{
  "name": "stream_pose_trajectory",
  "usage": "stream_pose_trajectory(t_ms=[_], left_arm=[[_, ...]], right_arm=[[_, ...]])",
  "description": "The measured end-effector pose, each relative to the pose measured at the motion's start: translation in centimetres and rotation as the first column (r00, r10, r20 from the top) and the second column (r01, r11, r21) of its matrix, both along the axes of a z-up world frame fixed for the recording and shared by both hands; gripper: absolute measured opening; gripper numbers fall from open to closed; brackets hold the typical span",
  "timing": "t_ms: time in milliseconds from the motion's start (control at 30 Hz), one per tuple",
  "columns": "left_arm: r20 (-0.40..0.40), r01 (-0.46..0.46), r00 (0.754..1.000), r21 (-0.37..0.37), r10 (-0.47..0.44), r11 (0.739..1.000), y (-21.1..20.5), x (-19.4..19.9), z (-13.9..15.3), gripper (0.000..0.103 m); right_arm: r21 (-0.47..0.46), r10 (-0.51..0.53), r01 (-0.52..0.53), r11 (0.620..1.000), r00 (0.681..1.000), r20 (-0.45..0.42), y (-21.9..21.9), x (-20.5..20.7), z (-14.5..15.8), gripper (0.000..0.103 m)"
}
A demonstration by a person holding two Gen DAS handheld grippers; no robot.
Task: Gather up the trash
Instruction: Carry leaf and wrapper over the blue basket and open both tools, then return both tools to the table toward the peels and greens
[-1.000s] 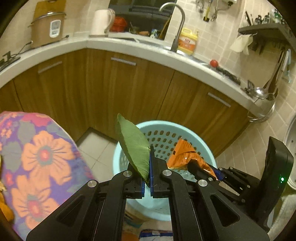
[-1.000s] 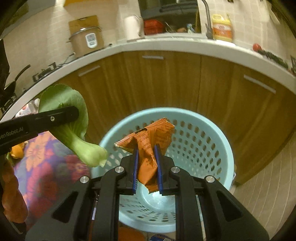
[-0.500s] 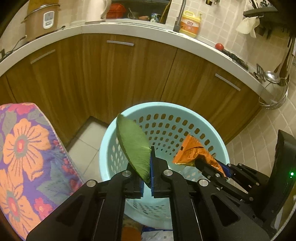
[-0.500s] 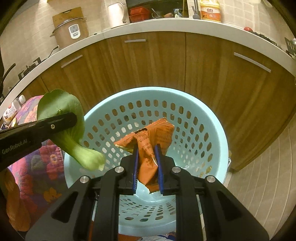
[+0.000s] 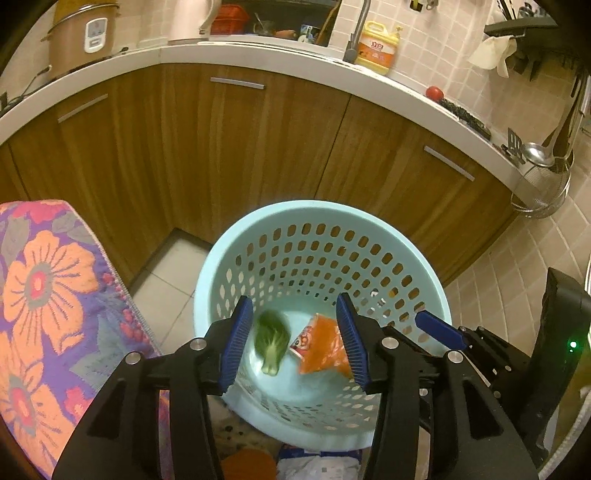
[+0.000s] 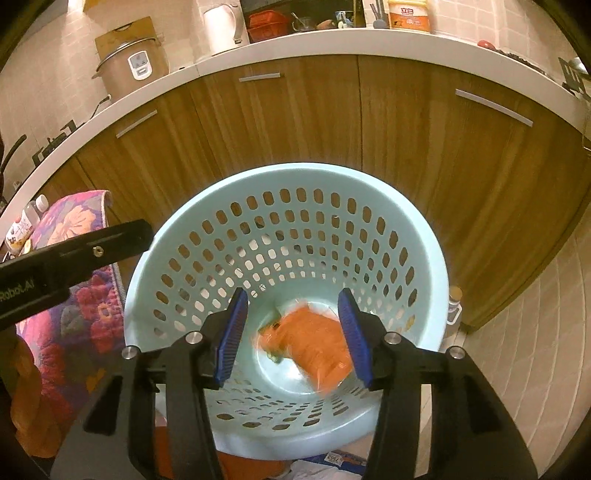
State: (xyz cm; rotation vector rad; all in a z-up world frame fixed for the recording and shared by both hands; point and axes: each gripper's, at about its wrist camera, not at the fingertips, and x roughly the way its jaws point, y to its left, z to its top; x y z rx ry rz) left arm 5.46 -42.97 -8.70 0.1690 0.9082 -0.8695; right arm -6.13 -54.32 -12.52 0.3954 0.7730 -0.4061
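Note:
A pale blue perforated basket stands on the floor in front of wooden cabinets. A green leafy vegetable and an orange snack wrapper lie blurred low inside the basket. My left gripper hangs over the basket, jaws opening, its blue pads apart and pressing on nothing. My right gripper is likewise over the basket with jaws opening, and the orange wrapper shows blurred below, free of its pads. The right gripper's blue fingertip shows at the right of the left wrist view.
A flowered cloth covers a surface left of the basket. A white counter carries a rice cooker, a kettle and a yellow bottle. Packets and an orange thing lie on the floor under the basket's near side.
Both grippers opened. The green vegetable dropped out of the left one and the orange wrapper out of the right one, both into the basket. Both grippers came lower over the basket.

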Motion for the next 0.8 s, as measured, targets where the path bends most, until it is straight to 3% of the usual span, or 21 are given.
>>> stream_pose_trajectory(t_ms=[433, 800], left_arm=[[0.074, -0.027, 0.997, -0.068, 0.032, 0.997, 4.5, -2.0, 4.4, 0.046], [0.15, -0.108, 0.979, -0.181, 0.136, 0.978, 15.1, -2.9, 9.9, 0.054]], right_arm=[[-0.059, 0.041, -0.037, 0.998, 0.997, 0.071, 3.6, -1.0, 4.7, 0.047], [-0.156, 0.219, -0.194, 0.969, 0.962, 0.164, 12.6, 0.2, 11.3, 0.047]])
